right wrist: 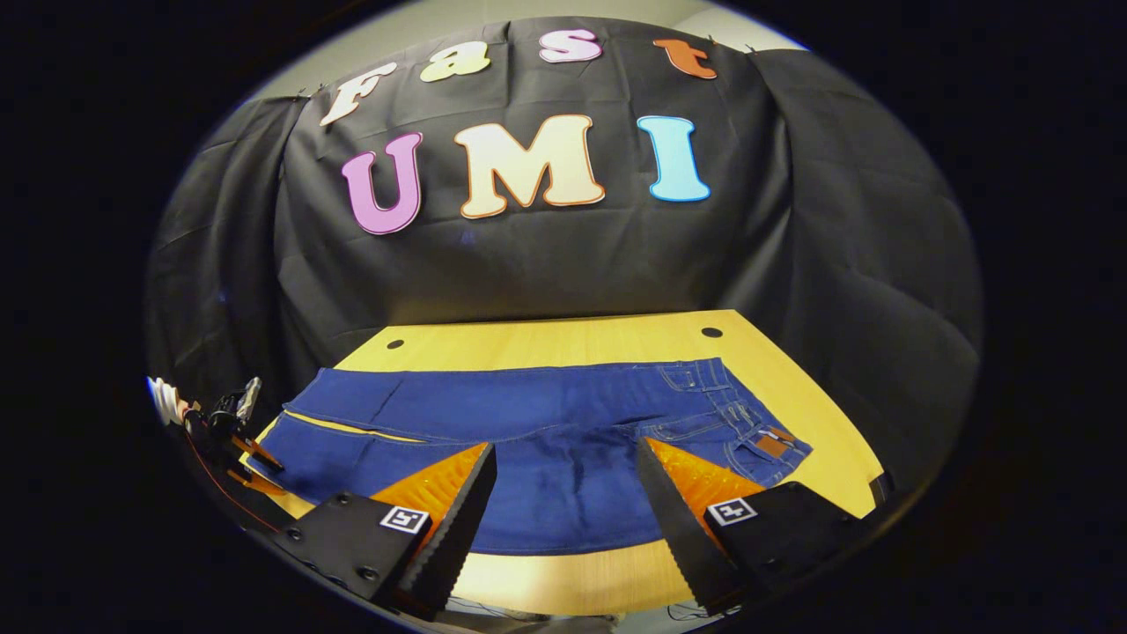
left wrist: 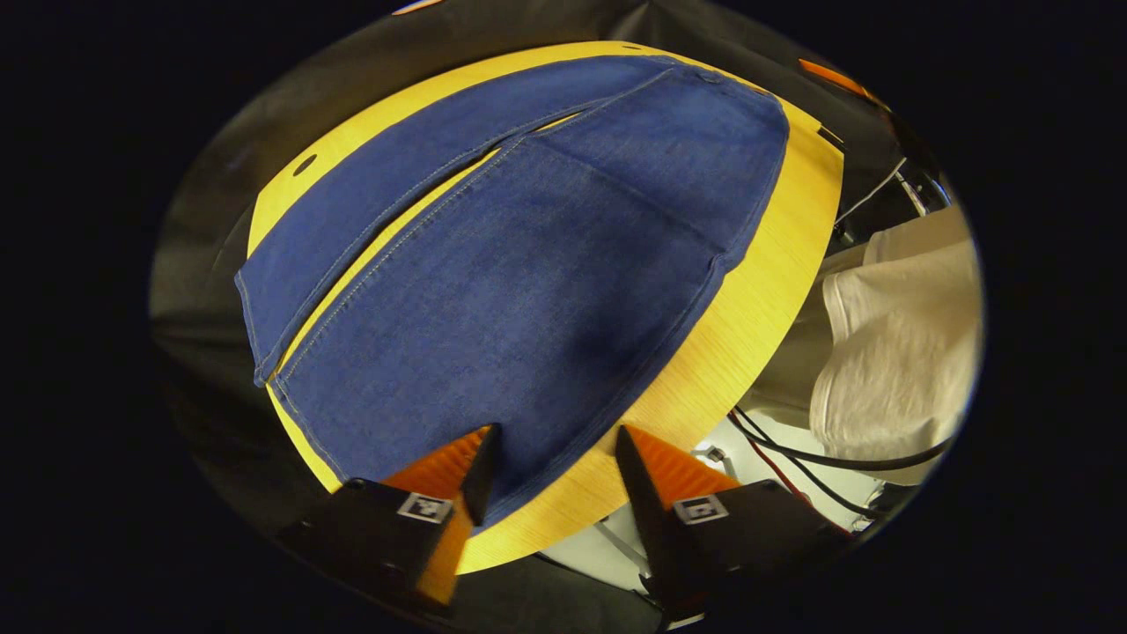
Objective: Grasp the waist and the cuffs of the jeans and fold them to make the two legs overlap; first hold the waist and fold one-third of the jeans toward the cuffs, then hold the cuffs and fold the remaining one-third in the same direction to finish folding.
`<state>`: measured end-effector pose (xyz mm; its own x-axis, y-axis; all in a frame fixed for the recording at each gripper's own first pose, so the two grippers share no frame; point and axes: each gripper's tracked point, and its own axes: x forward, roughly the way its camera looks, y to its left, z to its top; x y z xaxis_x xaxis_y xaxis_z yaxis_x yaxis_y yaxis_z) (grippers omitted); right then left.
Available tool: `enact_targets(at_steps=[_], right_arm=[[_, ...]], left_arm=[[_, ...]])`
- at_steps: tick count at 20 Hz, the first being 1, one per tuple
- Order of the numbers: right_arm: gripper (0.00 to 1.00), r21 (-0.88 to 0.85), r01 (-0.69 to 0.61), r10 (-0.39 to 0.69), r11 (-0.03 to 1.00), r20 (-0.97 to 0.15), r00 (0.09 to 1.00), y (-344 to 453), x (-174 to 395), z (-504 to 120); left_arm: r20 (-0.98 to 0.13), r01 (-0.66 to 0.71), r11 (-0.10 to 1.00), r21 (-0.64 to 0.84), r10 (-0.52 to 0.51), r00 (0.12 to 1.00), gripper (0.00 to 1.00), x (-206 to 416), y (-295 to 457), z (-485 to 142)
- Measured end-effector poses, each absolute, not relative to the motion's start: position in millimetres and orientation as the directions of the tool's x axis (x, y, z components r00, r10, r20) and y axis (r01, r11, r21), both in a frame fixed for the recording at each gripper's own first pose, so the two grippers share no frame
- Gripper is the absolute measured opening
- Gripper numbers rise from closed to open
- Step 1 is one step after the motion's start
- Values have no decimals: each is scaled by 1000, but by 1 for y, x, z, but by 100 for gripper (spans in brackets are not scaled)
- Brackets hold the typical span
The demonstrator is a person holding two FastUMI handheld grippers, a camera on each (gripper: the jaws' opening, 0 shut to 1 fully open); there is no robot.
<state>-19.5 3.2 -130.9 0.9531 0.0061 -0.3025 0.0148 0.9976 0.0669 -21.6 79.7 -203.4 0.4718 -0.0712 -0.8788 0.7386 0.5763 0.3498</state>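
Left gripper view: jeans point(left wrist: 528, 291) waist cut off by distortion, jaws apart.

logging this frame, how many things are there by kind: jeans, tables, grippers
jeans: 1, spread flat
table: 1, yellow wood top
grippers: 2, left gripper and right gripper, both open over the jeans' near edge
total: 4

Bright overhead light glares off the yellow worktop point(left wrist: 757, 291); fisheye bends every edge, rims dim, and focus stays sharp centrally.
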Motion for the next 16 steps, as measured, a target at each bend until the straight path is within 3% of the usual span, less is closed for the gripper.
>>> enact_targets(at_steps=[2,3,4,6,7,8,9,15,16], right_arm=[[98,61,5,13,998,-307,952,6,-17,-131],[98,58,2,16,998,-308,951,7,-17,-132],[98,57,-1,18,998,-308,951,8,-17,-133],[95,61,0,19,998,-313,950,8,-17,-135],[98,64,2,19,998,-316,948,8,-16,-137],[94,66,0,21,998,-321,947,8,-17,-138],[98,64,-2,22,998,-323,946,8,-17,-138],[98,-13,-62,52,998,-389,920,-9,-15,-157],[94,-41,-75,52,996,-410,911,-18,-14,-163]], left_arm=[[-876,745,565,356,-76,476,52,-20,80,-204],[-876,748,558,360,-73,476,49,-22,81,-204],[-873,747,554,367,-72,482,31,-20,81,-201],[-875,748,554,366,-69,480,13,-17,85,-201],[-884,745,573,342,-73,462,5,-19,84,-201],[-891,744,590,312,-89,445,1,-20,82,-201],[-899,742,608,281,-103,425,0,-21,83,-202],[-923,704,693,155,-154,354,0,-19,82,-199],[-925,697,702,144,-155,347,0,-18,81,-198]])
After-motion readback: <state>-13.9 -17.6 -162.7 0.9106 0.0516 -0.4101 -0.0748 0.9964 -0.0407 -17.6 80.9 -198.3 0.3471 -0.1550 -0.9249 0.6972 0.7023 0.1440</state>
